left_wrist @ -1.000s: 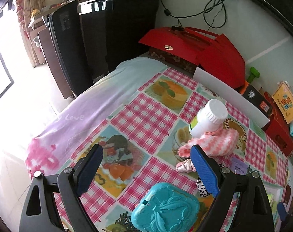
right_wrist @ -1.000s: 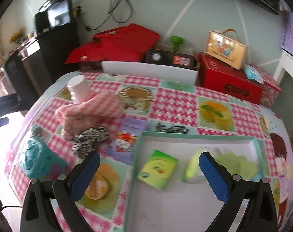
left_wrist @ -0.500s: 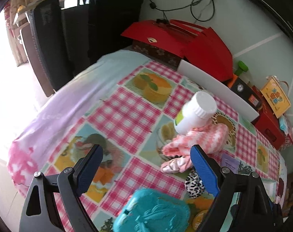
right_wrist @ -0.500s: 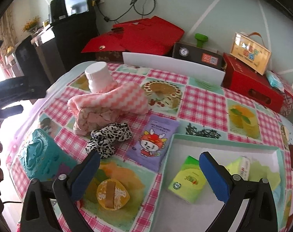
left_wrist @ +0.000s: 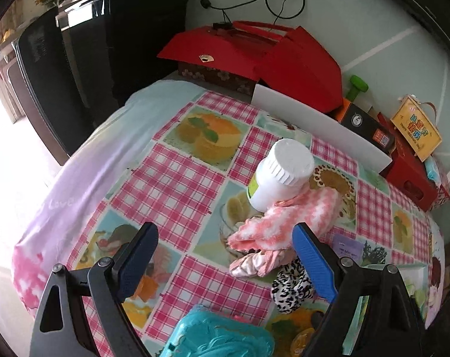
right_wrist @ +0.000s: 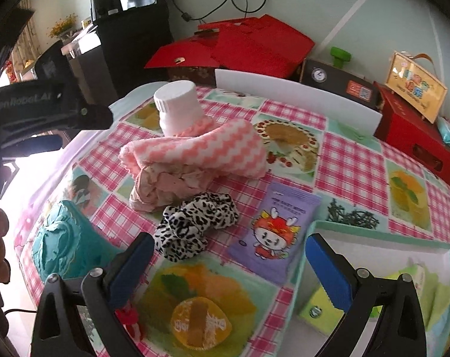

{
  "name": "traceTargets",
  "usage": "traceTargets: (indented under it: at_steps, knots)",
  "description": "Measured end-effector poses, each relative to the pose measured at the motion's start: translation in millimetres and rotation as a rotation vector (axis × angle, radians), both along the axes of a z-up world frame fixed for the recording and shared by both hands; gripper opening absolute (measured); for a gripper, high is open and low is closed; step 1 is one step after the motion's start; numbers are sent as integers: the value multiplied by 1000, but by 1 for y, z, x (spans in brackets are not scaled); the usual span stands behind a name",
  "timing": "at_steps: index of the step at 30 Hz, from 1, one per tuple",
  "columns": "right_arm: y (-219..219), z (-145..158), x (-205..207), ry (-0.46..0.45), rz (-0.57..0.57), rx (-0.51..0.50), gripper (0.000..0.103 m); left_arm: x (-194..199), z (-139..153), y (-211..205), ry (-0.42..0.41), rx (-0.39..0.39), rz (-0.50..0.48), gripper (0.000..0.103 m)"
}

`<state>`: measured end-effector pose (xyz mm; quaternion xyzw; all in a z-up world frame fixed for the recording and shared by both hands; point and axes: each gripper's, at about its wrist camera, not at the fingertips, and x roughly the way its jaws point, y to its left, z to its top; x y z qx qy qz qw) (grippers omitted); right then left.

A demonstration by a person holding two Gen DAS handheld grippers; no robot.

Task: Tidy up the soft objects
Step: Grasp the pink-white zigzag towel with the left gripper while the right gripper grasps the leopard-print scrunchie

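Observation:
A pink-and-white zigzag towel (right_wrist: 201, 151) lies folded on the checked tablecloth, leaning on a white bottle (right_wrist: 178, 108). Under it sits a crumpled pale pink cloth (right_wrist: 168, 184). In front of that lies a leopard-print scrunchie (right_wrist: 195, 223). My right gripper (right_wrist: 227, 270) is open above the table, just short of the scrunchie, with nothing between its fingers. In the left wrist view the towel (left_wrist: 287, 220), pink cloth (left_wrist: 257, 263) and scrunchie (left_wrist: 290, 288) lie beside the right finger of my open left gripper (left_wrist: 225, 258), which is empty.
A teal embossed box (right_wrist: 67, 238) stands at the near left. A purple snack packet (right_wrist: 275, 232), a jelly cup (right_wrist: 199, 324) and a green-rimmed white tray (right_wrist: 373, 244) with small packets lie close by. Red boxes (left_wrist: 254, 56) and a white board (right_wrist: 296, 95) line the far edge.
Both grippers have moved in toward the pile of cloths and sunk lower, so the towel, pink cloth and scrunchie look larger. The right view has swung left, off the tray. Jaws stay wide.

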<state>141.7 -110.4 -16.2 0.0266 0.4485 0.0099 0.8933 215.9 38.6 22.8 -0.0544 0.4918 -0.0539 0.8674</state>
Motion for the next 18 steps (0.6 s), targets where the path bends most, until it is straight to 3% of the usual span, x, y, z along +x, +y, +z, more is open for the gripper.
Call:
traceTargets:
  at_steps: [3,13,18]
  knots:
    - [2,-4,7,7,7,13,97,3,-4,-3,31,-42,-14,92]
    - [5,-24,26,65,47,82,82,15,-24,-29,98,-53,-56,91]
    - [7,-33,31,88,52,98,75,20,-35,-29,125,-67,-46,76]
